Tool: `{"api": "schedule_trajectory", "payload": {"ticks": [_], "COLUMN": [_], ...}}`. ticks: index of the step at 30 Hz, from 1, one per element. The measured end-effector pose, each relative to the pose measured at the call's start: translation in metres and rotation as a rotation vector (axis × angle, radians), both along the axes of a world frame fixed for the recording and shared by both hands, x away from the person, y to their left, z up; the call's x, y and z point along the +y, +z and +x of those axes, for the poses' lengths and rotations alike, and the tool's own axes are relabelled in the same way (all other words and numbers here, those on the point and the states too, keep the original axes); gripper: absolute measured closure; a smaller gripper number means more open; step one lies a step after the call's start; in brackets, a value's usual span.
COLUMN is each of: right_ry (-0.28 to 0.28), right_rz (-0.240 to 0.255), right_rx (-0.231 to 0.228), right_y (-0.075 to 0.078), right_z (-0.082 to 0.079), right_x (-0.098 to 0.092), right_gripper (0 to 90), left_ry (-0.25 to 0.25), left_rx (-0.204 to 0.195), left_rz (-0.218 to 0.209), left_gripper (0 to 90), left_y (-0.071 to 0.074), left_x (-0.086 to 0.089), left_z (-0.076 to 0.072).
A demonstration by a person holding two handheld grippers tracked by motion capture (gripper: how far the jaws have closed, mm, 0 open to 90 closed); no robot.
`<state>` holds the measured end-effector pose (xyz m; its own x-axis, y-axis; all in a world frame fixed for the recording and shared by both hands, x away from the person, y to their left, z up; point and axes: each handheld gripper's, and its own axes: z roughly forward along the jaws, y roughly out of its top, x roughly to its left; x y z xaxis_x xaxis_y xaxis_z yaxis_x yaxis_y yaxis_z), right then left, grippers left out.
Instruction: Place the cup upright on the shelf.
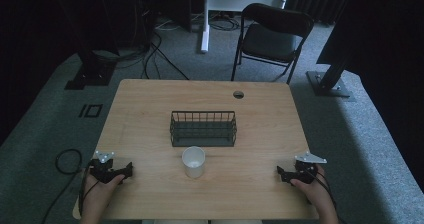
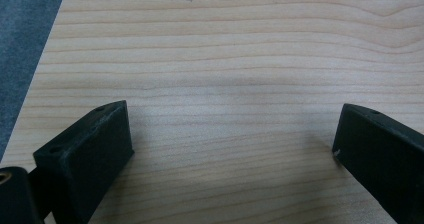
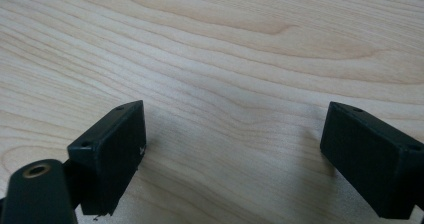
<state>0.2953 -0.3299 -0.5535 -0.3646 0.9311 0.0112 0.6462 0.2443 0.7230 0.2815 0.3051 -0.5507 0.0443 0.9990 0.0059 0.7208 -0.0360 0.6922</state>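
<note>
Two handheld grippers rest low at the near corners of a light wooden table (image 1: 150, 99). The left gripper (image 1: 127, 171) sits by the near left corner, held in the person's left hand (image 1: 97, 186), with its jaws pointing toward the middle of the table. The right gripper (image 1: 280, 173) sits by the near right corner in the right hand (image 1: 312, 189), jaws pointing inward as well. A grey three-cornered plate tops each one.

From the left gripper view, the left gripper (image 2: 232, 134) has its two black jaws spread wide apart with bare wood grain between them and nothing held; the table's left edge and grey carpet show at the upper left. From the right gripper view, the right gripper (image 3: 232, 134) likewise has its jaws standing wide apart over bare wood, gripping nothing.

A white cup (image 1: 193, 161) stands upright near the middle of the near edge, between the two grippers and well apart from both. Just beyond it, near the table's centre, sits a dark wire basket (image 1: 203, 129), long side facing the person, apart from the cup. A round cable hole (image 1: 238, 94) lies close to the far edge, right of centre.

Beyond the table a black folding chair (image 1: 270, 36) stands on the grey carpet, with cables trailing across the floor at the far left.
</note>
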Motion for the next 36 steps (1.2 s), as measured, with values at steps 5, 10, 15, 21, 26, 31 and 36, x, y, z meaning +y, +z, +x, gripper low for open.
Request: {"api": "schedule_trajectory", "payload": {"ticks": [5, 10, 15, 21, 26, 31, 36], "right_ry": [0.000, 0.004, 0.004, 0.005, 0.019, 0.028, 0.060], "right_rz": [0.000, 0.000, 0.000, 0.000, 0.008, 0.016, 0.021], "right_rx": [0.000, -0.001, -0.001, 0.000, -0.001, -0.013, -0.029], "right_y": [0.0000, 0.0000, -0.0001, 0.0001, 0.0002, 0.0007, 0.0026], "right_z": [0.0000, 0.0001, 0.0001, 0.0000, -0.0002, -0.0007, -0.0006], "right_x": [-0.0001, -0.0003, -0.0003, -0.0003, -0.0024, -0.0036, 0.0004], "right_gripper": [10.7, 10.7, 10.7, 10.7, 11.0, 13.3, 12.9], "left_ry": [0.000, 0.000, 0.000, 0.000, 0.001, 0.000, 0.001], "left_rx": [0.000, 0.000, 0.000, 0.000, -0.001, 0.000, -0.001], "left_rz": [0.000, 0.000, 0.000, 0.000, -0.001, 0.000, -0.001], "left_gripper": [2.7, 2.7, 2.7, 2.7, 2.7, 2.7, 2.7], "left_y": [0.0000, 0.0000, 0.0000, 0.0000, 0.0000, 0.0000, 0.0000], "left_x": [0.0000, 0.0000, 0.0000, 0.0000, 0.0000, 0.0000, 0.0000], "left_z": [0.0000, 0.0000, 0.0000, 0.0000, 0.0001, 0.0000, 0.0001]}}
